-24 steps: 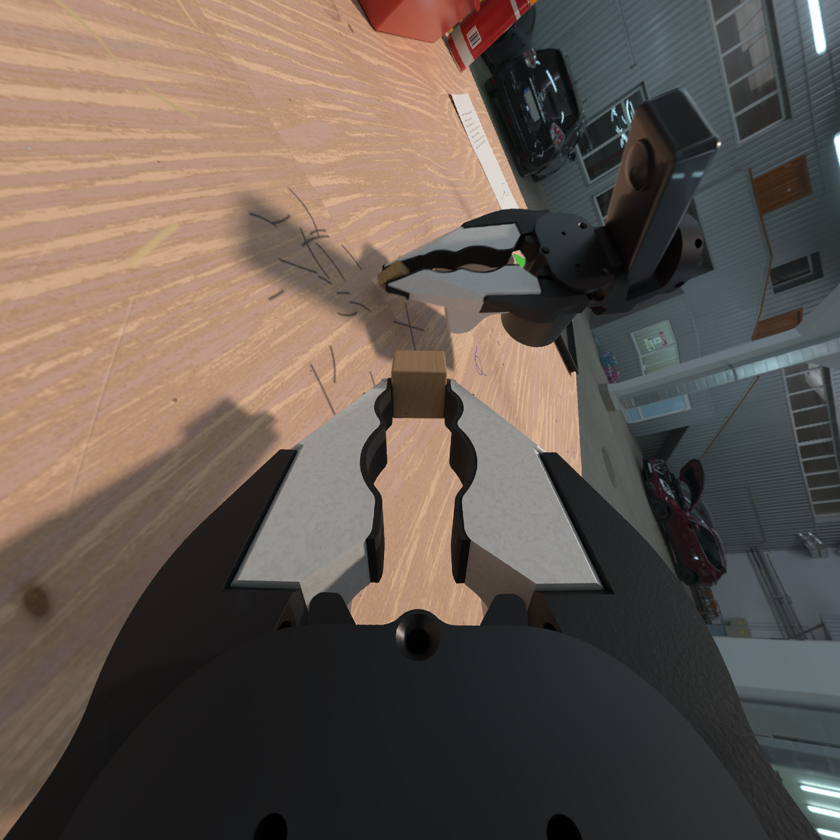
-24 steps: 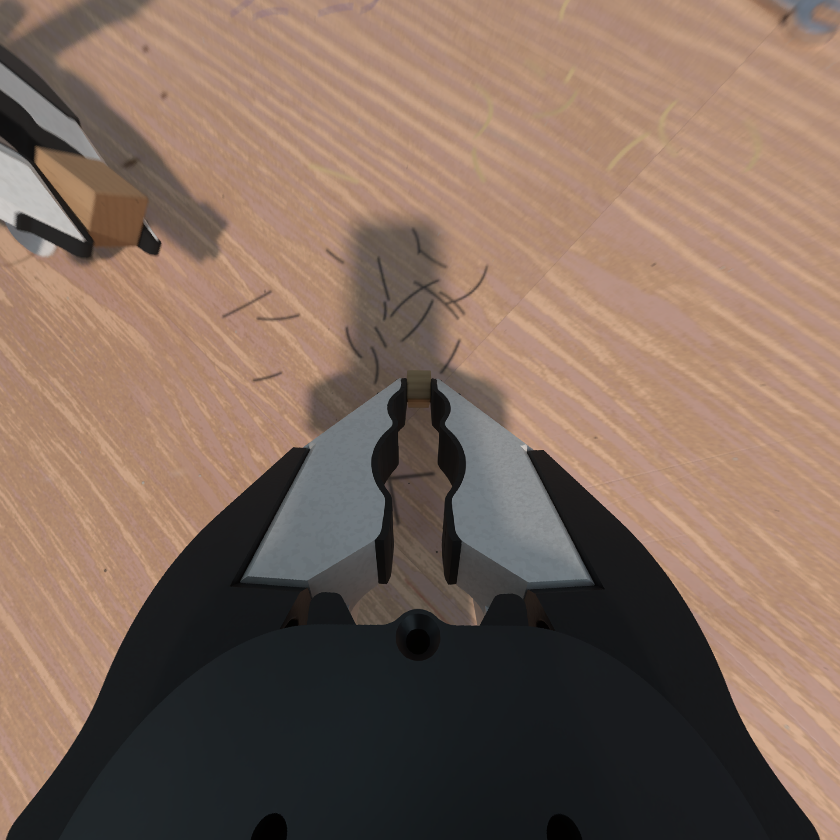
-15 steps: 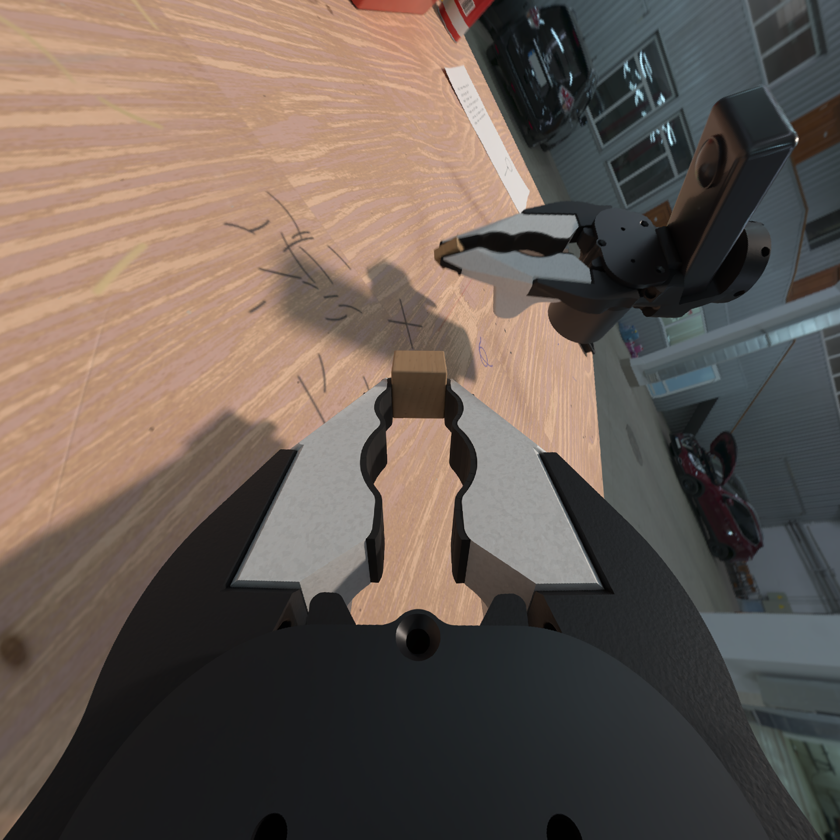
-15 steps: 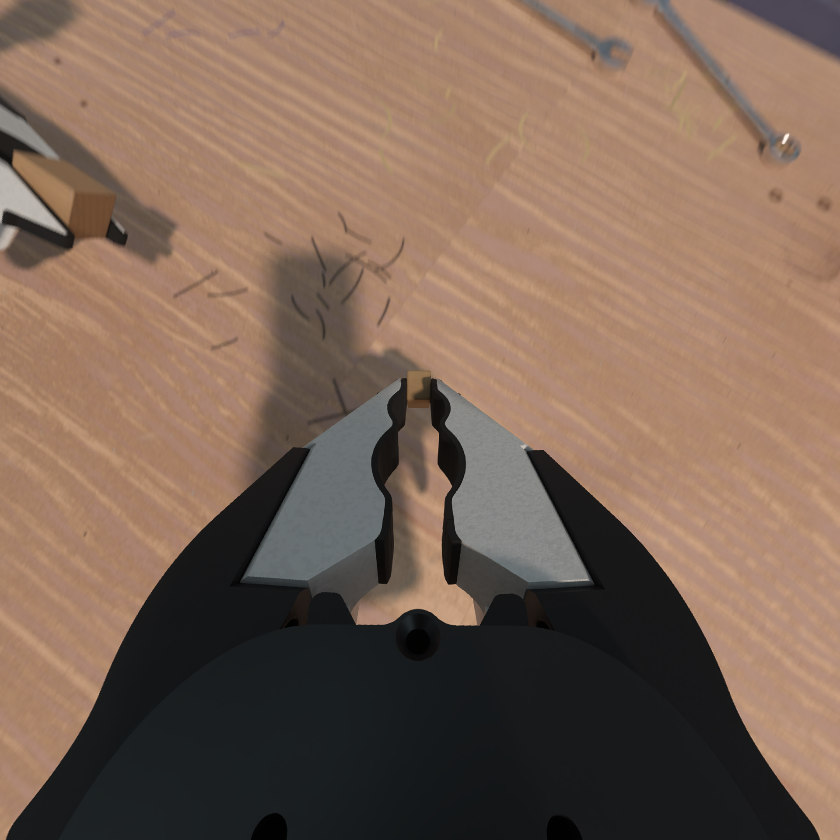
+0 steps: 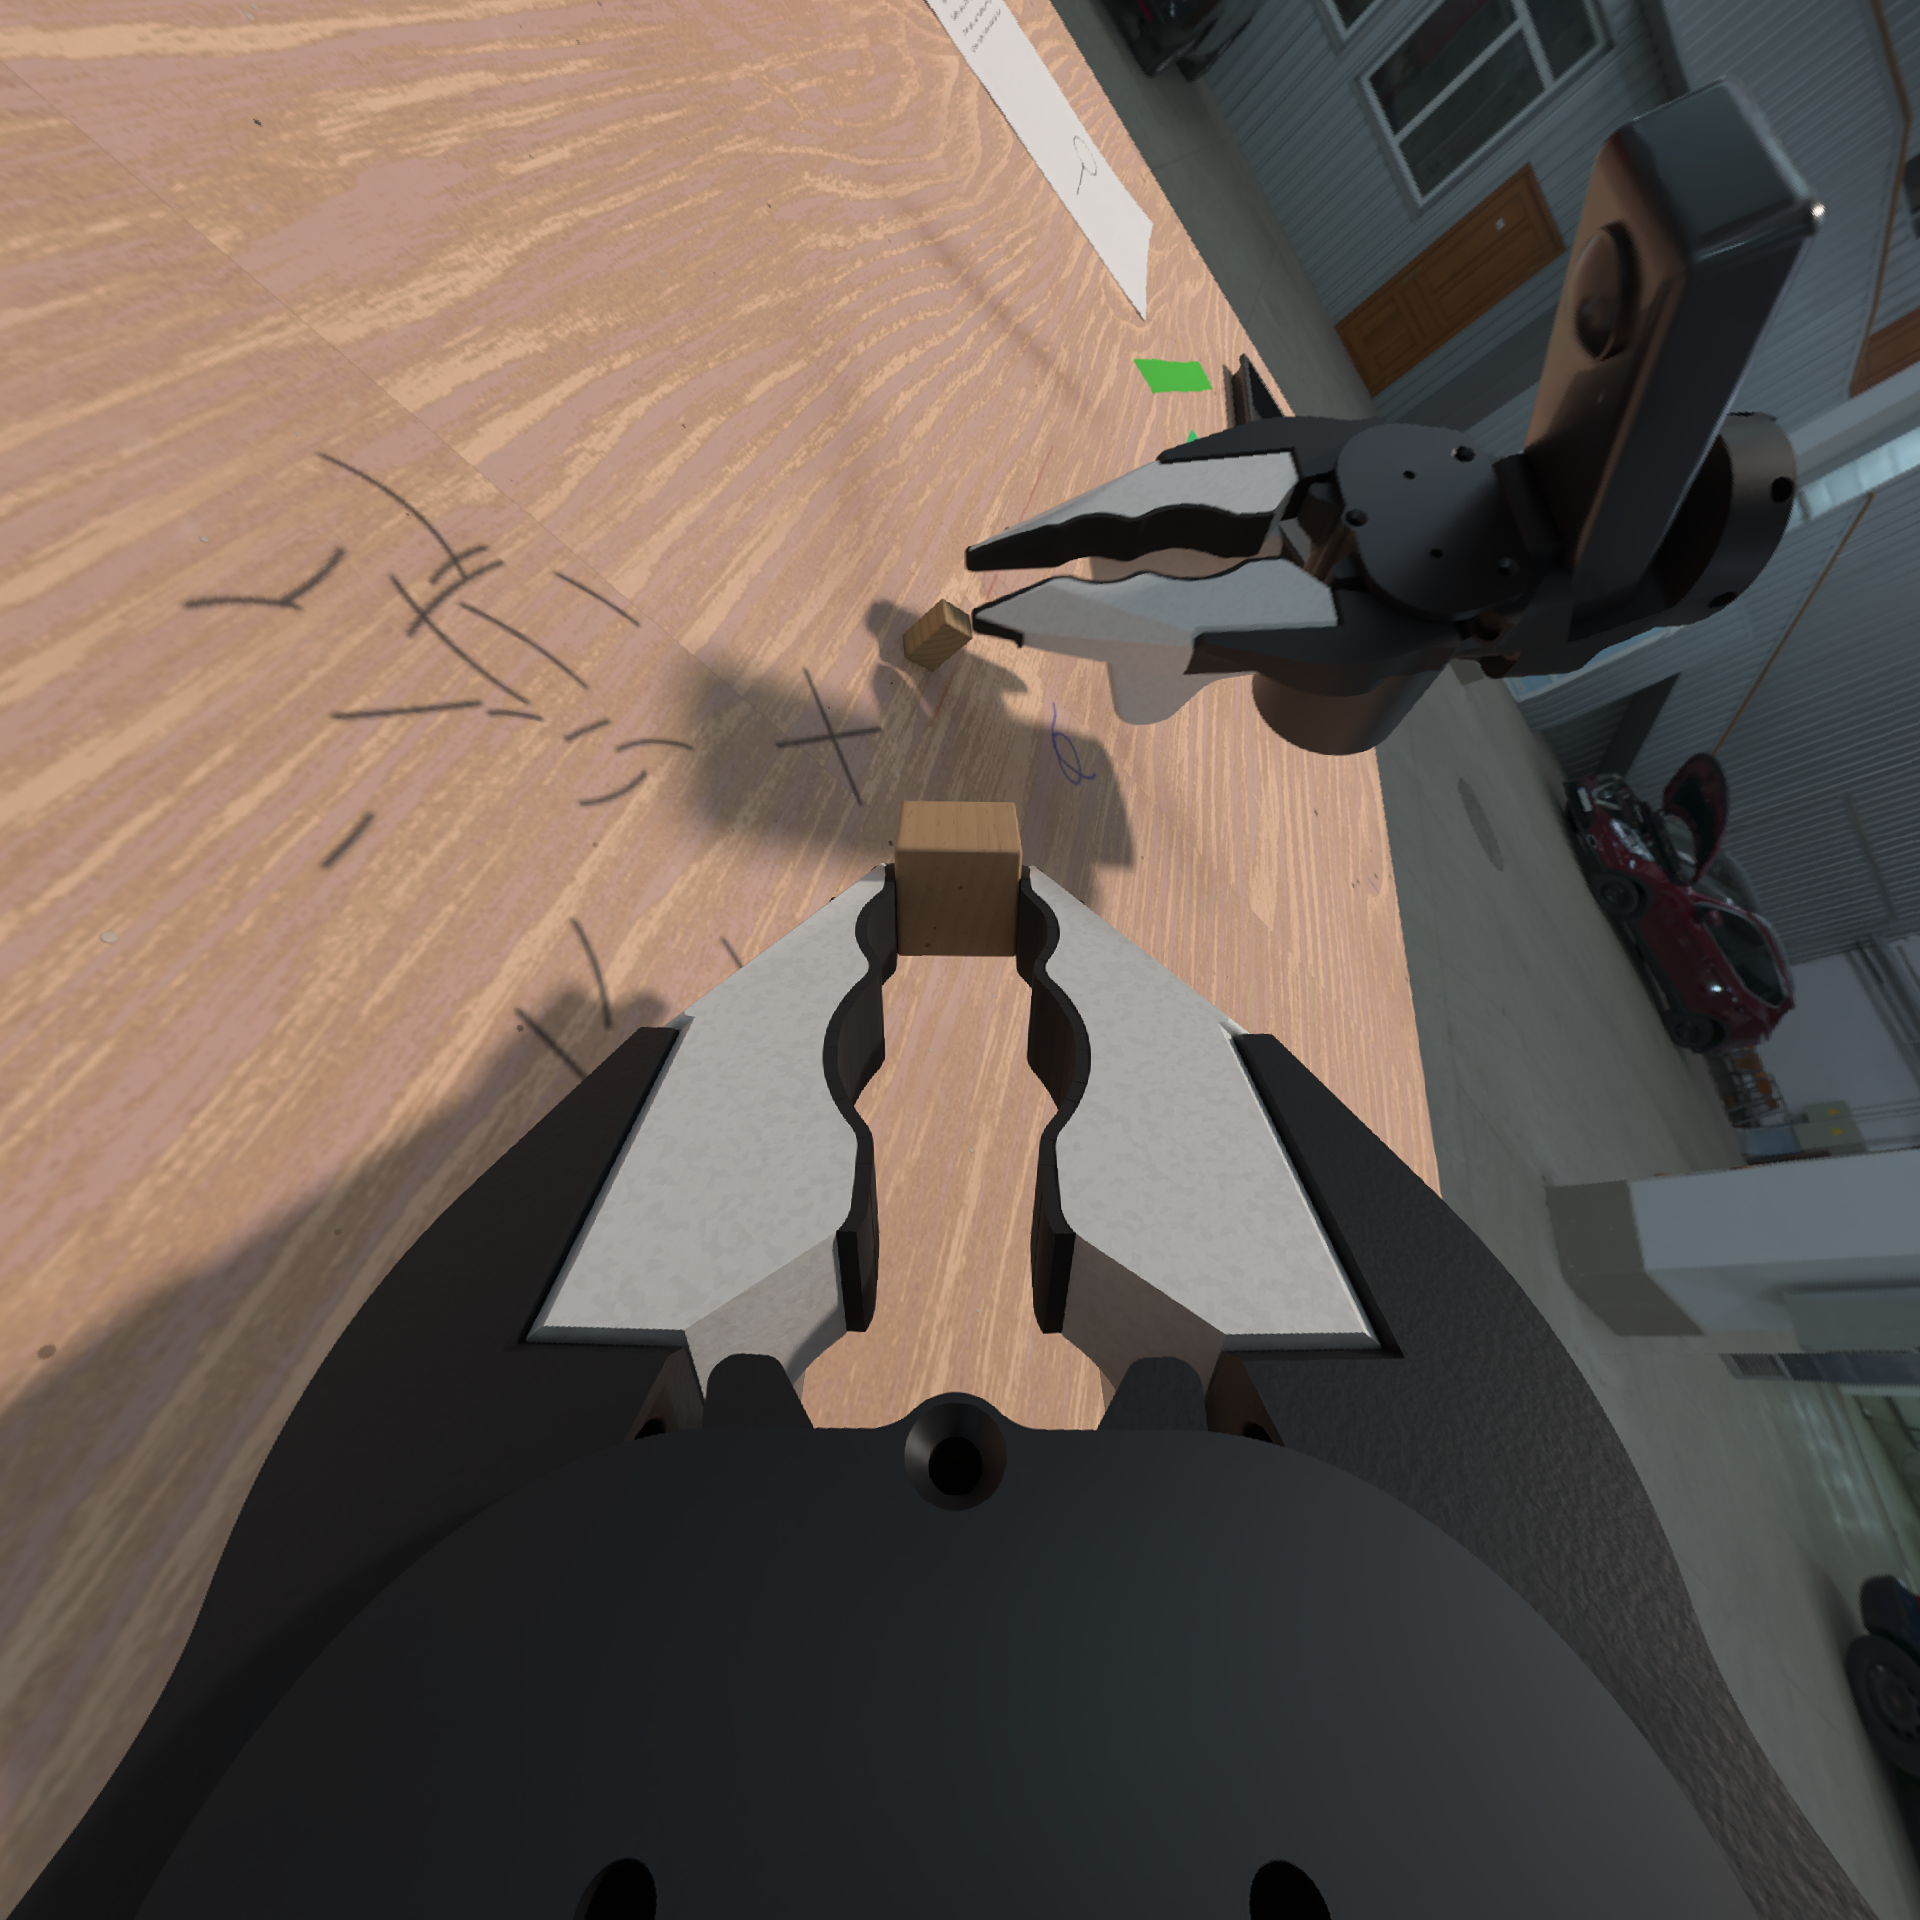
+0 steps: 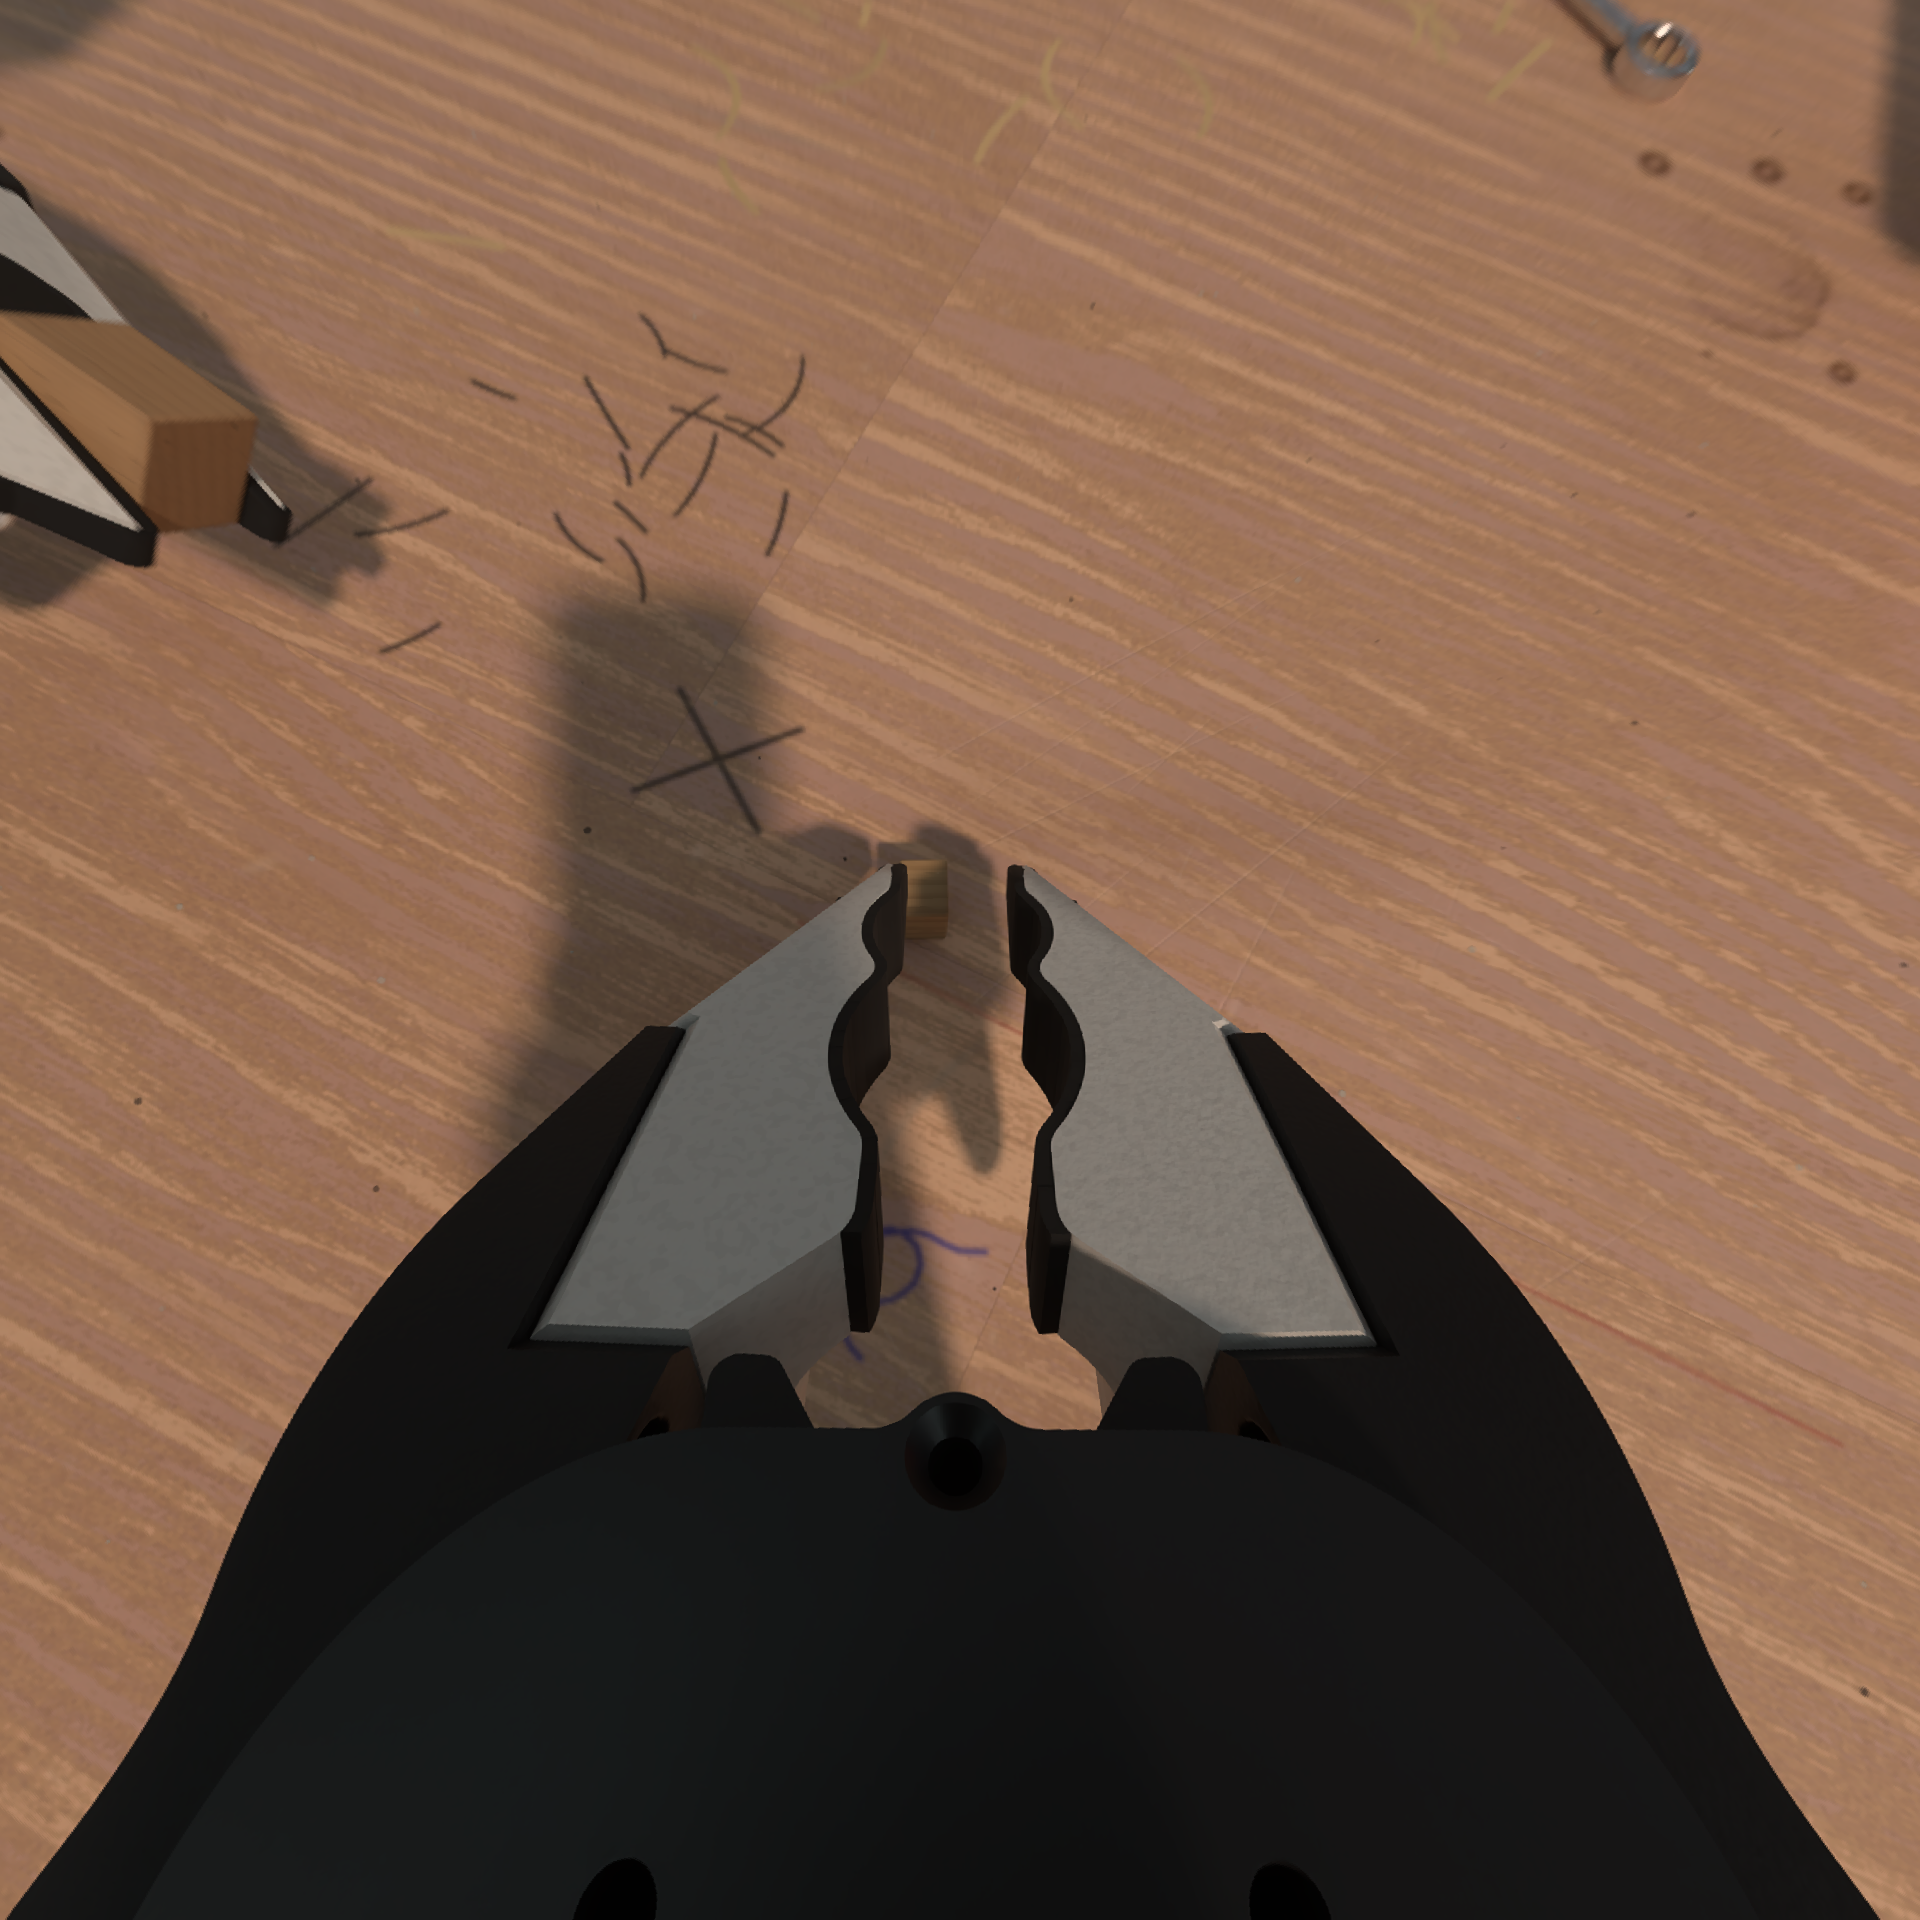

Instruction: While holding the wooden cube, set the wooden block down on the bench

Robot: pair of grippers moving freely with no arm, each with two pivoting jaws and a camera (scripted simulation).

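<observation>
My left gripper [image 5: 956, 873] is shut on the wooden cube [image 5: 956, 909] and holds it above the wooden bench [image 5: 416, 260]. The cube also shows at the left of the right wrist view [image 6: 156, 436], between the left gripper's fingers. My right gripper [image 6: 951, 878] is open, with a clear gap between the jaws. The small wooden block [image 6: 928, 902] is free beside its left fingertip, low over the bench [image 6: 1351, 623]. In the left wrist view the block [image 5: 935, 634] is tilted just off the right gripper's [image 5: 971, 587] lower fingertip. I cannot tell whether it touches the bench.
A white paper sheet [image 5: 1049, 135] and a green patch [image 5: 1174, 374] lie near the bench's far edge. A wrench [image 6: 1652, 47] lies at the top right. Pencil strokes and an X mark [image 6: 717, 758] are on the wood. The bench edge runs close on the right gripper's side.
My right gripper has opened and let go of the small block, which now sits free by its left fingertip. The right gripper has come lower and closer to the bench. The left still holds the cube.
</observation>
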